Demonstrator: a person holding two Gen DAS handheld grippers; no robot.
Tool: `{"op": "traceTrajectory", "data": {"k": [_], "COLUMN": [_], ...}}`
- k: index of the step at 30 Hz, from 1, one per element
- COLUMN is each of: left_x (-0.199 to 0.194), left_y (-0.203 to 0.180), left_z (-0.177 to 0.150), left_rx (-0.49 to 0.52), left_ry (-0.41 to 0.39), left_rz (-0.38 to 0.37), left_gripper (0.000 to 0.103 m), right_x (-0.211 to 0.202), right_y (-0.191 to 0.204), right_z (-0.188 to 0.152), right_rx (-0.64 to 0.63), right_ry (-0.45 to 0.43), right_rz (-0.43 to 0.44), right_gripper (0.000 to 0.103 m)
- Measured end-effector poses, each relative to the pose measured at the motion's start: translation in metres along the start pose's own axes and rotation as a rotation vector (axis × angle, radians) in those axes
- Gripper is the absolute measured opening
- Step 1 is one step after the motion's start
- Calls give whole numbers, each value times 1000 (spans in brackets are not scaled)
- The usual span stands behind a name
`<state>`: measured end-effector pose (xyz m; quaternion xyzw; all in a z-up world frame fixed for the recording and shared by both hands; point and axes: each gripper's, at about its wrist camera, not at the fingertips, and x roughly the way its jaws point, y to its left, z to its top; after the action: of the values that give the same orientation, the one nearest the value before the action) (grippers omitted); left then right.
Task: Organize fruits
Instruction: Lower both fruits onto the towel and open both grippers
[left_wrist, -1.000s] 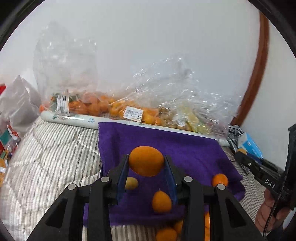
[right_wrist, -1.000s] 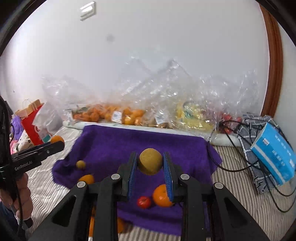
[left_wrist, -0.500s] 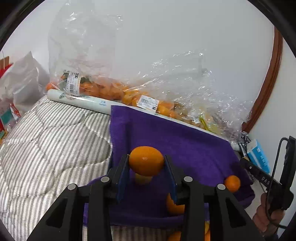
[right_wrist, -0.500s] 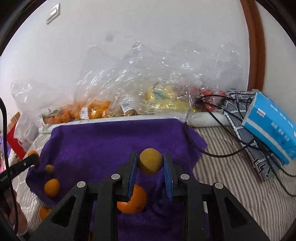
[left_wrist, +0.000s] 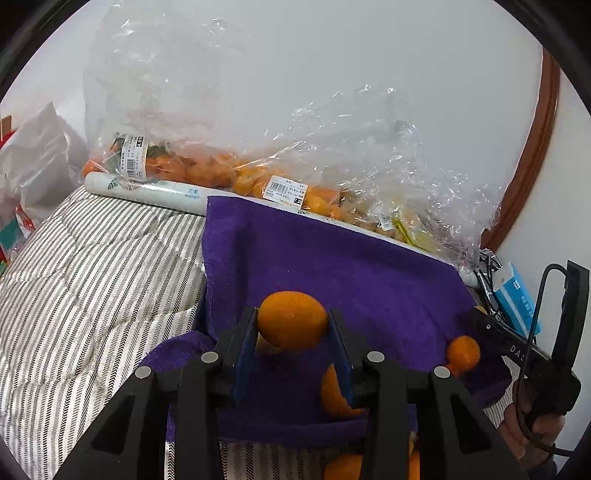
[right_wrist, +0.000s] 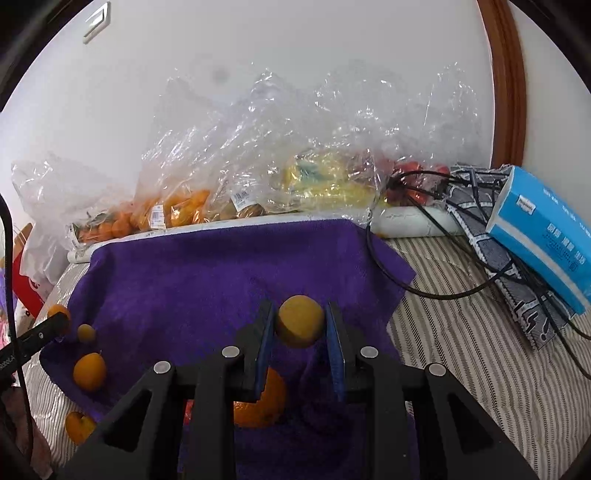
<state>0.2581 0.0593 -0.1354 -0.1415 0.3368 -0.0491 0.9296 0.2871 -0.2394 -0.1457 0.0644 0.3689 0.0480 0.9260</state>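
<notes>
Two hand-held grippers, left (left_wrist: 291, 323) clamping glossy oval orange (left_wrist: 292, 319), right (right_wrist: 300, 323) clamping dull round fruit (right_wrist: 300, 320), over fuzzy purple towel (right_wrist: 207, 273)

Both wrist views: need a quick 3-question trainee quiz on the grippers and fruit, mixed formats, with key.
1. True or false: the left gripper is open and holds nothing.
2. The fruit in the right gripper is: A) a red tomato, B) a dull yellow-brown round fruit, C) a banana.
3. Fill in: loose fruit lies on a ____ towel spread over the striped bedding.

Key:
1. False; it is shut on an orange.
2. B.
3. Purple.
</notes>
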Motion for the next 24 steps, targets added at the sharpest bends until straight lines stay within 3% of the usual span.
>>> {"op": "traceTrajectory", "data": {"k": [24], "left_x": [10], "left_y": [-3], "left_z": [-6], "left_rx": [35], "left_ry": [36], "left_rz": [49], "left_gripper": [36], "right_x": [3], "right_y": [3], "right_z": [-5], "right_rx": [-7], "right_ry": [34], "right_rz": [12], "right_gripper": [28]}}
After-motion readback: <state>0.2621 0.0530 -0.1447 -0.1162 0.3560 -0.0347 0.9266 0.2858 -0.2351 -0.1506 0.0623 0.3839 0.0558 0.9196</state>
